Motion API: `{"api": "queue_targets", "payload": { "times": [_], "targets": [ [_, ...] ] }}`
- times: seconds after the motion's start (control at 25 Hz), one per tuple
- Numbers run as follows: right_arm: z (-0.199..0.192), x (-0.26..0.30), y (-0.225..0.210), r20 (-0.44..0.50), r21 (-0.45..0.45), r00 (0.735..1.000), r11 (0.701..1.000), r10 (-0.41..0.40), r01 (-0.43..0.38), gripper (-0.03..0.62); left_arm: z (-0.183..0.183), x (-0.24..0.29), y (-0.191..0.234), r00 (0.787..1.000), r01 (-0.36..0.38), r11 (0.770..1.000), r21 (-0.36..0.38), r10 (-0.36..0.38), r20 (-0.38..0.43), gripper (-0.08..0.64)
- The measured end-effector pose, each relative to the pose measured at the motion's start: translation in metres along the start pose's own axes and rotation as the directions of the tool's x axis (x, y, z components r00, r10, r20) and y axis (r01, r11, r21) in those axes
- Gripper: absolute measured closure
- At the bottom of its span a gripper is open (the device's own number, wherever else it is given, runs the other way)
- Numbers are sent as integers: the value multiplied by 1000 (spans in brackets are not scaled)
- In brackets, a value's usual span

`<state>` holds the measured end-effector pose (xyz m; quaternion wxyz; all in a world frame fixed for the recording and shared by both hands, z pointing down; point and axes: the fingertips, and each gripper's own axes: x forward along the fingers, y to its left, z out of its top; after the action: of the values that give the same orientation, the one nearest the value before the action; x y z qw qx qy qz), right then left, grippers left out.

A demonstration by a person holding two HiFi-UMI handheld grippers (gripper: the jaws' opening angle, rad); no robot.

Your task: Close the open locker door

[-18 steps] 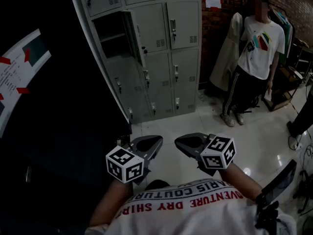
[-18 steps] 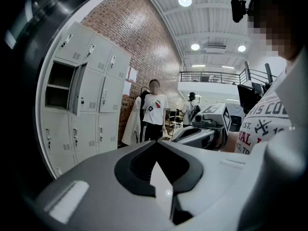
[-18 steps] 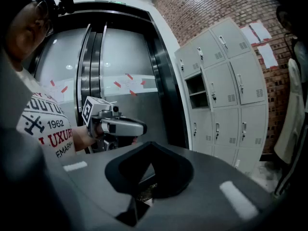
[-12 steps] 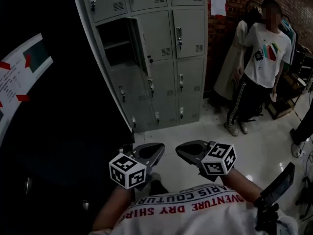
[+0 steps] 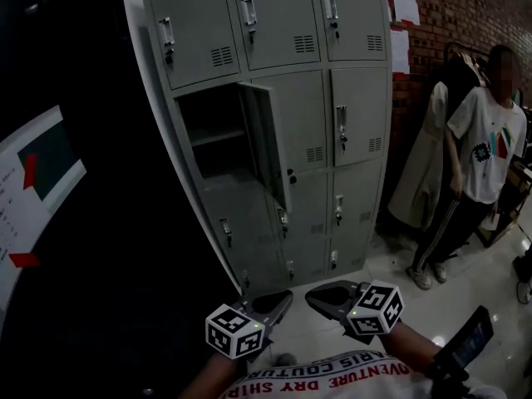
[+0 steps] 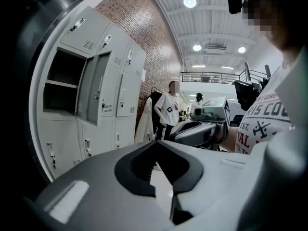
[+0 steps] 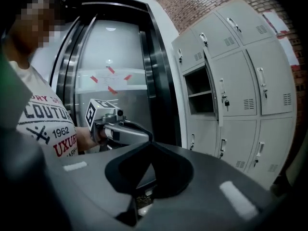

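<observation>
The grey locker bank (image 5: 274,23) stands ahead of me. One middle-row door (image 5: 268,144) at the left column hangs open, swung out to the right, and shows a dark compartment (image 5: 218,131) with a shelf. My left gripper (image 5: 281,300) and right gripper (image 5: 319,293) are held low, side by side, well short of the lockers. Both are shut with nothing between the tips. In the left gripper view the open door (image 6: 94,88) is at the left, far beyond the gripper (image 6: 155,141). The right gripper view shows the door (image 7: 215,93) edge-on past the gripper (image 7: 150,142).
A person in a white T-shirt (image 5: 486,140) stands at the right by a hanging coat (image 5: 428,169) and brick wall (image 5: 453,11). A dark panel with a taped white sign (image 5: 37,181) fills the left. Glossy white floor (image 5: 399,277) lies before the lockers.
The lockers have come closer and the view has lifted, so the open door sits nearer the frame's middle. Both grippers stay shut and now show lower in the frame.
</observation>
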<state>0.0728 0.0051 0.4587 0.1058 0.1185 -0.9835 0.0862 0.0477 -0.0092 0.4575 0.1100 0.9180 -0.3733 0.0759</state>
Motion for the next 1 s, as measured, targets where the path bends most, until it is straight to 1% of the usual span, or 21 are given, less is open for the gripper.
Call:
{"api": "queue_targets", "payload": {
  "times": [0.08,0.16,0.2,0.32,0.44,0.56,0.68,0.84,1.0],
  "targets": [
    [11,42,-36,-4,27,1000,1000,7,-7,599,9,9,58,1000,-2,1000,-29,2,0,555],
    [17,84,-69,-30,47,999,999,15,-13,599,15,18,114,1000,-11,997,-75,10,-5,555],
    [22,104,-85,-44,49,999,999,17,-14,598,19,22,139,1000,-14,996,-86,13,-5,555],
    [45,158,-125,-48,53,998,998,32,-29,598,36,30,204,1000,-10,997,-83,10,-5,555],
    [61,192,-150,-50,62,998,997,46,-43,598,45,35,249,1000,-15,996,-85,14,-21,555],
    [67,203,-167,-64,71,997,997,37,-32,598,53,44,269,1000,-7,995,-95,5,-20,555],
    [70,206,-181,-62,75,998,997,34,-29,600,60,53,278,1000,4,996,-84,-6,-21,555],
    [64,199,-189,-64,94,997,995,42,-35,598,62,61,277,999,10,998,-63,-13,-43,555],
    [74,179,-206,-41,95,999,995,-8,12,598,78,61,275,999,18,998,-58,-20,-32,555]
  ]
}}
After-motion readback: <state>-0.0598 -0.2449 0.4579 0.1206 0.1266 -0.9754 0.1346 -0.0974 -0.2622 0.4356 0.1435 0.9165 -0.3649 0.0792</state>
